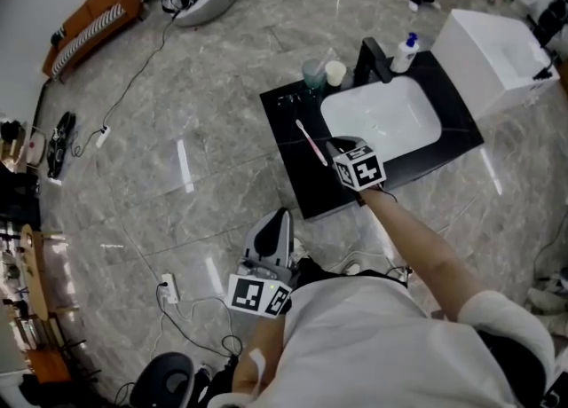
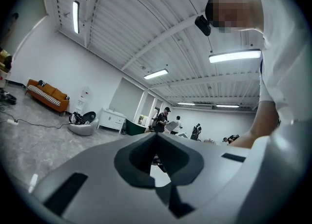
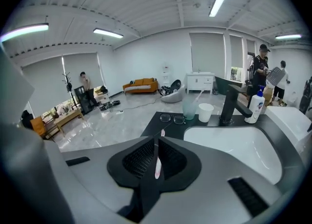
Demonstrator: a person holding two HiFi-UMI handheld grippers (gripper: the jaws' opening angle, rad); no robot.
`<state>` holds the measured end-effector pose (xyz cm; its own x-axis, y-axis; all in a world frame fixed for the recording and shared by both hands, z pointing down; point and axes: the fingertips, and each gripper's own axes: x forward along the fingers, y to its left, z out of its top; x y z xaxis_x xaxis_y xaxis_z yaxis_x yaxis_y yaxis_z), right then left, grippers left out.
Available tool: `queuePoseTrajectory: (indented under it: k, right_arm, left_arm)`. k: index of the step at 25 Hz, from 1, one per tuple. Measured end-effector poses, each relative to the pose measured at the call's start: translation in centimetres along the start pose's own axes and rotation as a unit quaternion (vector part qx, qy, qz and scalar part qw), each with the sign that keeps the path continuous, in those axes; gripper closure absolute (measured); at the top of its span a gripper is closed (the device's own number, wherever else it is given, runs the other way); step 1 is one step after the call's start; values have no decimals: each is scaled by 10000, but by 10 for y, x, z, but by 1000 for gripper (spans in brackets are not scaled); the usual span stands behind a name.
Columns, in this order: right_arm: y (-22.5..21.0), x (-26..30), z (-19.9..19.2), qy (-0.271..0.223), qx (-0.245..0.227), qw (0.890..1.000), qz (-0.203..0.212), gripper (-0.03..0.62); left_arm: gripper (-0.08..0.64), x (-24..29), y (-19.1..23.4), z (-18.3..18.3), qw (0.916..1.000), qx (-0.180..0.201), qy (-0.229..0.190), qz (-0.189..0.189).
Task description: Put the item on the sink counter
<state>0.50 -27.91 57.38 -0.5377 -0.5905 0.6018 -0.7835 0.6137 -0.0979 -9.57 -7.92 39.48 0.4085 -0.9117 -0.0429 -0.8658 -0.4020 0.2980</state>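
The toothbrush [image 3: 157, 162], pink and white, is pinched near one end between the jaws of the right claw [image 1: 332, 148]. The rest of it sticks out over the left part of the black sink surface [image 1: 300, 180], beside the white basin [image 1: 382, 118]. From the head view I cannot tell whether its far tip touches the surface or hangs just above it.

I'd judge it a light, stiff thing that needs little squeeze. Its handle looks thin and smooth, so it could swivel or slide between the pads. A hold on the handle, as here, seems right, keeping the bristled end clear. Laying it flat should do; it may roll a little.

Further along the surface lie a pair of glasses [image 3: 172, 118]. Behind them are a greenish tumbler [image 1: 312, 72] and a white cup [image 1: 335, 72], next to the dark faucet [image 1: 373, 58] and a pump bottle [image 1: 405, 53].

The left claw [image 2: 156, 135] is held low near the person's body, jaws together with nothing between them.
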Motion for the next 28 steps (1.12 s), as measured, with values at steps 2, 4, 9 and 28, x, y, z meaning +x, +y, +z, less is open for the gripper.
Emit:
queuePoseTrajectory:
  k: [2, 4, 9, 28]
  right_arm:
    - [2, -8, 6, -100, -91, 9999, 50, 540]
    - [5, -15, 11, -192, -259, 9994, 89, 540]
    - [16, -33, 25, -498, -584, 9969, 195, 540]
    - [38, -131, 73, -1778, -903, 9786, 505, 540]
  left_arm:
    - [557, 0, -7, -1, 10000, 32, -2, 26]
    - [557, 0, -13, -1, 10000, 62, -10, 49]
    - [557, -1, -26, -1, 9999, 130, -33, 82]
    - [557, -8, -63, -10, 9995, 247, -45, 165]
